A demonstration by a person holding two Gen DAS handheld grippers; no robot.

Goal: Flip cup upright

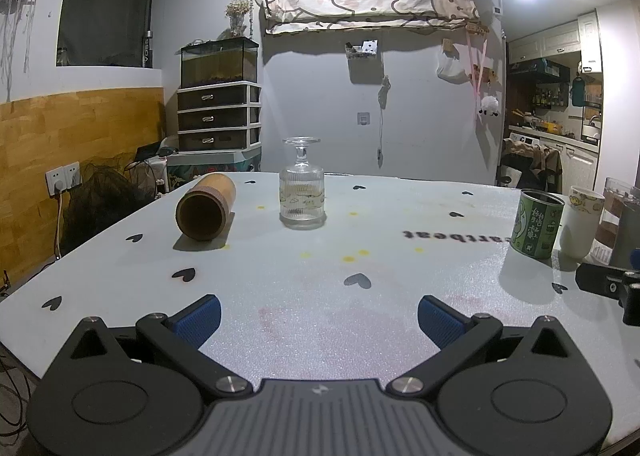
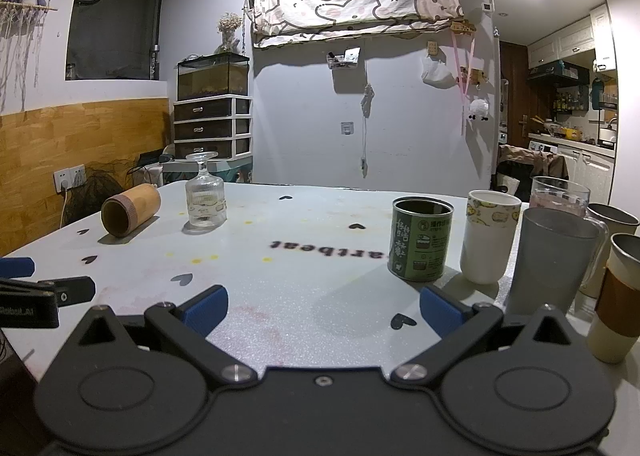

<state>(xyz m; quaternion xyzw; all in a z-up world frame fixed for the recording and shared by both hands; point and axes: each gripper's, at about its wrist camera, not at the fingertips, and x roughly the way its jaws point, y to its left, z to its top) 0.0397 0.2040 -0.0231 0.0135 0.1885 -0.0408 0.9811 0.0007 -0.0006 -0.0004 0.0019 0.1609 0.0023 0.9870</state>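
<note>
A brown bamboo cup (image 1: 205,207) lies on its side on the white table (image 1: 320,296), mouth toward me, at the far left; it also shows in the right wrist view (image 2: 130,209). A ribbed stemmed glass (image 1: 301,188) stands upside down, foot up, beside it, and shows in the right wrist view (image 2: 205,196) too. My left gripper (image 1: 319,319) is open and empty, well short of both. My right gripper (image 2: 323,310) is open and empty, near a green tin.
A green tin (image 2: 422,243), a white cup (image 2: 490,236), a grey cup (image 2: 554,258), a clear jug (image 2: 560,192) and paper-sleeved cups (image 2: 618,296) stand upright at the table's right. The table edge drops off at left toward a socket (image 1: 62,178) and cables.
</note>
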